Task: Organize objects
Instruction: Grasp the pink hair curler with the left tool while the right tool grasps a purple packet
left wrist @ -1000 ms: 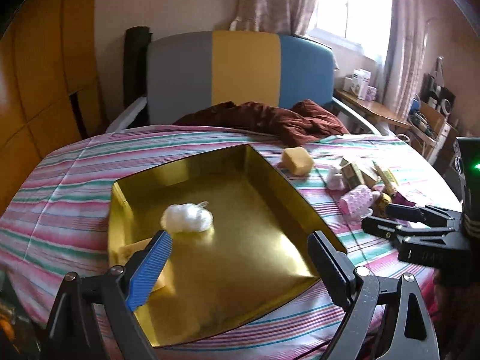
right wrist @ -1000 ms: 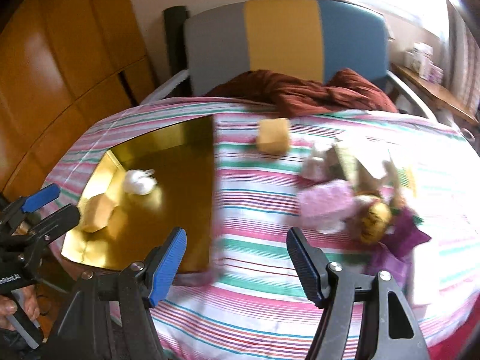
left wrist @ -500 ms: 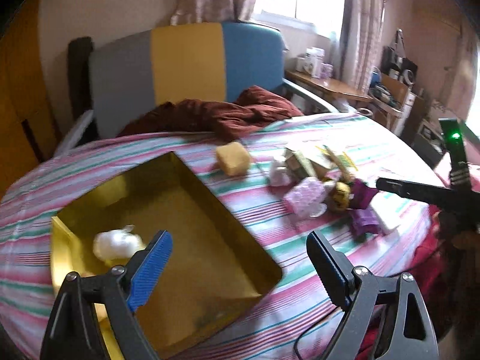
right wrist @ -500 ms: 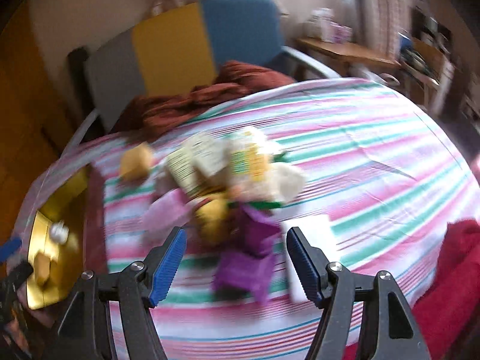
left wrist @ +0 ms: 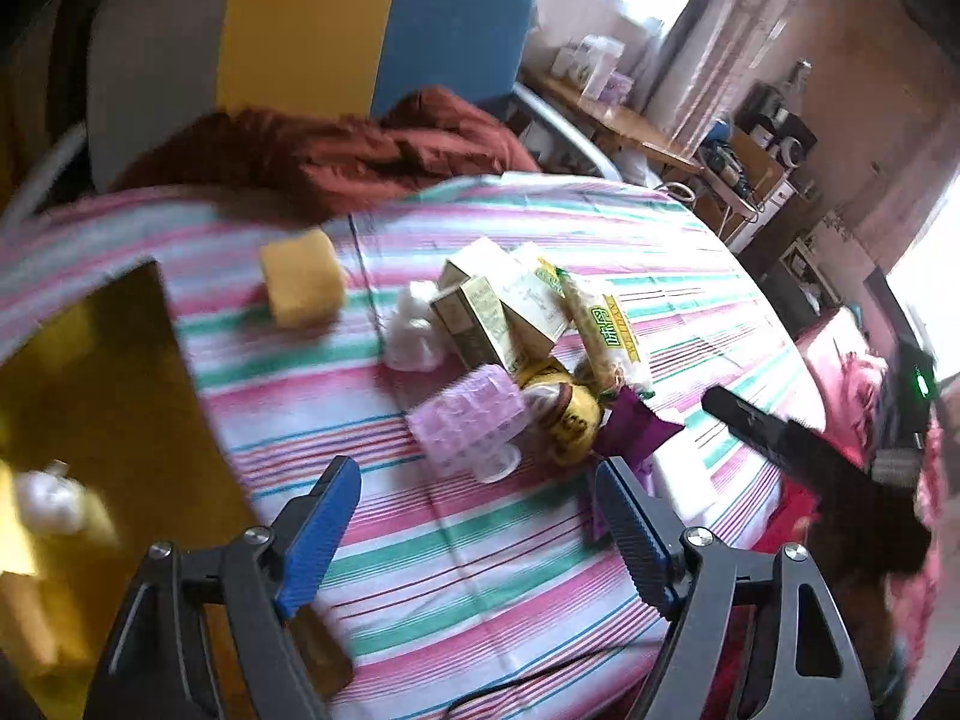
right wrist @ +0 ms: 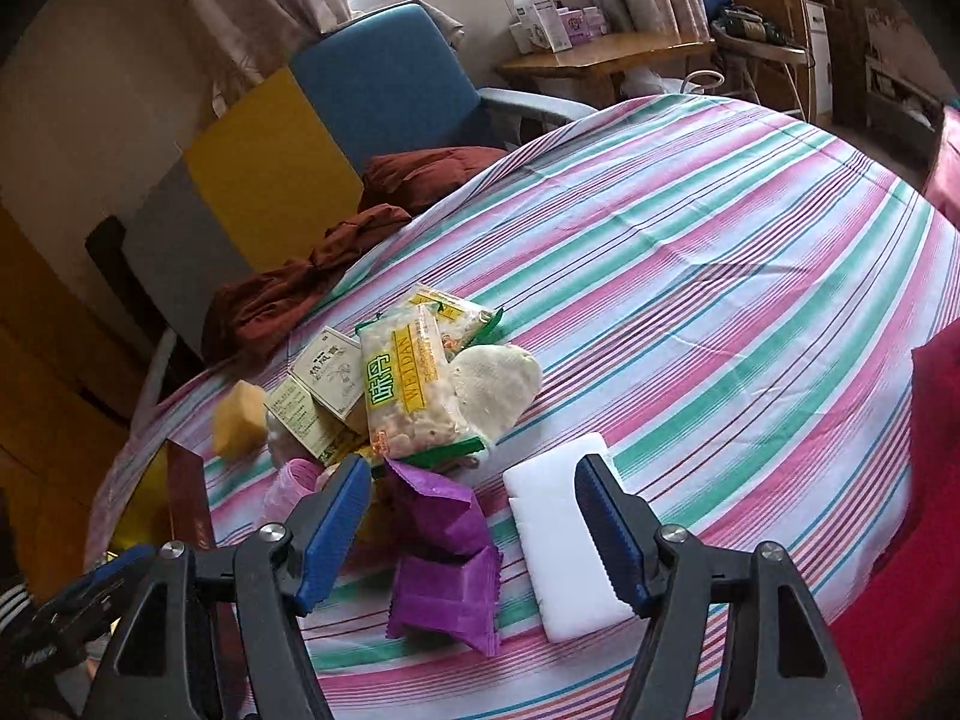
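A pile of small goods lies on the striped tablecloth [right wrist: 720, 240]: a pink bubbled pack [left wrist: 468, 420], a gold round tin [left wrist: 570, 414], small boxes [left wrist: 498, 312], a snack packet [right wrist: 408, 384], purple packets [right wrist: 444, 558] and a white slab [right wrist: 564, 534]. A yellow sponge [left wrist: 303, 285] sits apart, near the gold tray [left wrist: 90, 390], which holds a white cotton ball [left wrist: 48, 498]. My left gripper [left wrist: 477, 534] hovers just short of the pink pack, jaws closing with nothing between them. My right gripper [right wrist: 471, 534] stands open above the purple packets and the white slab.
Behind the table stands a chair [left wrist: 300, 30] with a grey, yellow and blue back, a rust-brown cloth [left wrist: 336, 150] draped on its seat. A wooden desk [right wrist: 600, 54] with boxes stands farther back. Red fabric [right wrist: 936, 420] hangs at the table's right edge.
Both views have swung right, from the gold tray to the pile of goods. The left jaws have narrowed. The right gripper has rolled and come over the purple packets.
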`<act>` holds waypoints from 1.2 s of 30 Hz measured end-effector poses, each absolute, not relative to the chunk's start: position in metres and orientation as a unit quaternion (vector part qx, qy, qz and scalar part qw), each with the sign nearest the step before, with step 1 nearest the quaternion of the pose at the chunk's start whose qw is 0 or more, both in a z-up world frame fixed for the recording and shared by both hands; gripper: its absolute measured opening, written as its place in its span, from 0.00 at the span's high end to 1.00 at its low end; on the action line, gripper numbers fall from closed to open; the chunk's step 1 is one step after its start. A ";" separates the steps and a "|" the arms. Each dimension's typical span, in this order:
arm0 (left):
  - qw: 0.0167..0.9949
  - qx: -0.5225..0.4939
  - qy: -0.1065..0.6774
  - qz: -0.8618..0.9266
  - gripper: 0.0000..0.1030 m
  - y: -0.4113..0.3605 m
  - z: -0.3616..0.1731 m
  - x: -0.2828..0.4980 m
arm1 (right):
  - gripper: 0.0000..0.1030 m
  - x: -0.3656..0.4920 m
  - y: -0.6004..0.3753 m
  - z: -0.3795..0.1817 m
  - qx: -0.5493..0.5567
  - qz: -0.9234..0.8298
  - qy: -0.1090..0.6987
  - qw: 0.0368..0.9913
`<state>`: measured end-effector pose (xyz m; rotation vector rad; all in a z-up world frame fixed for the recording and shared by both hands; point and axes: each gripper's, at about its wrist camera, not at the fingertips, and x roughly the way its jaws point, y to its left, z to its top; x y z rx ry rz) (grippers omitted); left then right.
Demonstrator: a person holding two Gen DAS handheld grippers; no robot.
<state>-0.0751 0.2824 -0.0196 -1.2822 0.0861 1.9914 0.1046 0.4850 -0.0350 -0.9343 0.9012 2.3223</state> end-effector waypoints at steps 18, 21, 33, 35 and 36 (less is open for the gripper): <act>0.257 -0.663 -0.095 0.697 0.17 0.329 -0.096 -0.129 | 0.30 0.106 0.490 -0.038 -0.328 0.846 0.363 0.213; 0.260 -0.649 -0.091 0.709 0.30 0.328 -0.099 -0.127 | 0.30 0.105 0.489 -0.039 -0.330 0.846 0.361 0.213; 0.302 -0.586 -0.058 0.750 0.35 0.300 -0.085 -0.101 | 0.30 0.105 0.496 -0.044 -0.333 0.836 0.379 0.217; 0.307 -0.578 -0.056 0.754 0.35 0.295 -0.081 -0.099 | 0.30 0.103 0.495 -0.045 -0.337 0.836 0.377 0.212; 0.309 -0.573 -0.055 0.757 0.35 0.292 -0.078 -0.097 | 0.30 0.101 0.493 -0.045 -0.341 0.837 0.374 0.206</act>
